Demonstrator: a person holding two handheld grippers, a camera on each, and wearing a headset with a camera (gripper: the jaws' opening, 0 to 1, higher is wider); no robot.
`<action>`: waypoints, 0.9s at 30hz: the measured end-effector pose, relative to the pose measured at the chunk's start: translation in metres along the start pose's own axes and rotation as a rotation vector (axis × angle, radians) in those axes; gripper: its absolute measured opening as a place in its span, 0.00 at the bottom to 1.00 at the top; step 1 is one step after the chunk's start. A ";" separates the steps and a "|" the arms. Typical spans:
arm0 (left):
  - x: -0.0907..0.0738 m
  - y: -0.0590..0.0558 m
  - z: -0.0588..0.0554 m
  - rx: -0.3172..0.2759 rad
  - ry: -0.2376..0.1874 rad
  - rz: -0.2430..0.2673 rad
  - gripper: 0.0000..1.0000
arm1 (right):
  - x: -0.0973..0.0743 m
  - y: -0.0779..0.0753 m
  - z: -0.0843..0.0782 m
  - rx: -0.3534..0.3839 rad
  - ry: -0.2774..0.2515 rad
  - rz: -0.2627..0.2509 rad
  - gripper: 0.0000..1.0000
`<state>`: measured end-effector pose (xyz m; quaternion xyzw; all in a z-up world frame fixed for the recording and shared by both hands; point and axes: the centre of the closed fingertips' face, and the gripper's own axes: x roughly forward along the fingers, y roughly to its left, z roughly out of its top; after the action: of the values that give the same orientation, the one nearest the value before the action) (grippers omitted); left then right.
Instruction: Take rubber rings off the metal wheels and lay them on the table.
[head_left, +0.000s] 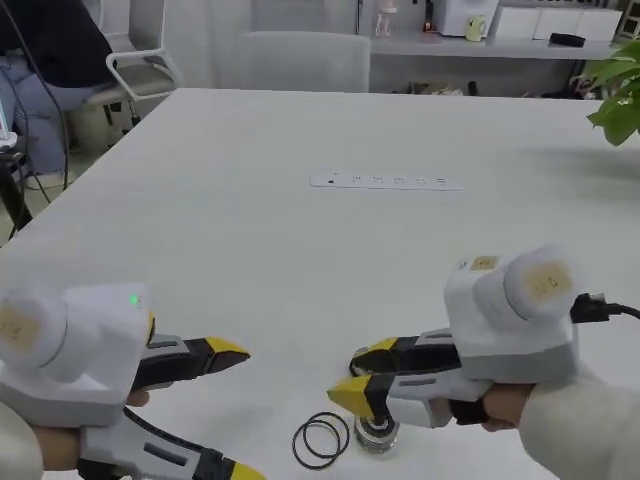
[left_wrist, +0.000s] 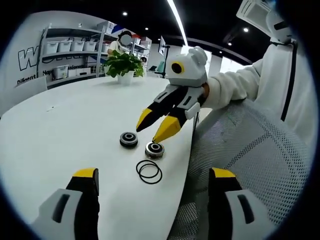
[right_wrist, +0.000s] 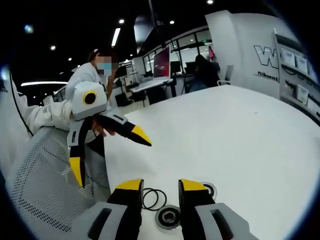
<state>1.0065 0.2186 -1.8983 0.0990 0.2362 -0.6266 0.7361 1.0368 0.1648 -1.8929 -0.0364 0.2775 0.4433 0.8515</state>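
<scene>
The broad white surface (head_left: 300, 250) is stretching away to a pale chair (head_left: 300, 60) at its far edge. A green leafy plant (head_left: 620, 95) is showing at the right, and a flat white power strip (head_left: 385, 182) is lying near the middle.

The left white, black and yellow-tipped hand-held gripper (head_left: 240, 410) is hovering at the near left edge. Its jaws are spreading very wide and holding nothing. The right hand-held gripper (head_left: 343, 376), of the same make, is pointing leftward across the near edge. Its jaws are standing partly open, a moderate gap between the tips, and gripping nothing.

A small round metal wheel with a dark hub (head_left: 378, 432) is lying flat on the surface, right under the right hand-held gripper's lower jaw; I cannot tell whether the jaw is touching it. A second round wheel, dark around its rim (left_wrist: 129, 140), is sitting just beside the first, on the side away from the person, and partly hiding behind a jaw in the right gripper view.

Two thin black rubber rings (head_left: 322, 438) are lying flat and overlapping on the surface, just beside the first wheel, between the two hand-held grippers.
</scene>
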 end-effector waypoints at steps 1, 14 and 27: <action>0.000 0.000 0.002 -0.001 -0.006 0.001 0.88 | -0.002 -0.002 0.003 0.005 -0.012 -0.007 0.26; -0.002 0.003 0.032 0.059 -0.044 -0.016 0.90 | -0.022 -0.028 0.024 0.024 -0.103 -0.085 0.24; 0.005 0.015 0.085 0.212 -0.040 -0.021 0.89 | -0.026 -0.054 0.003 -0.003 -0.034 -0.155 0.22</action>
<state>1.0405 0.1801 -1.8291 0.1614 0.1551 -0.6576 0.7193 1.0682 0.1136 -1.8873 -0.0516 0.2585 0.3772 0.8878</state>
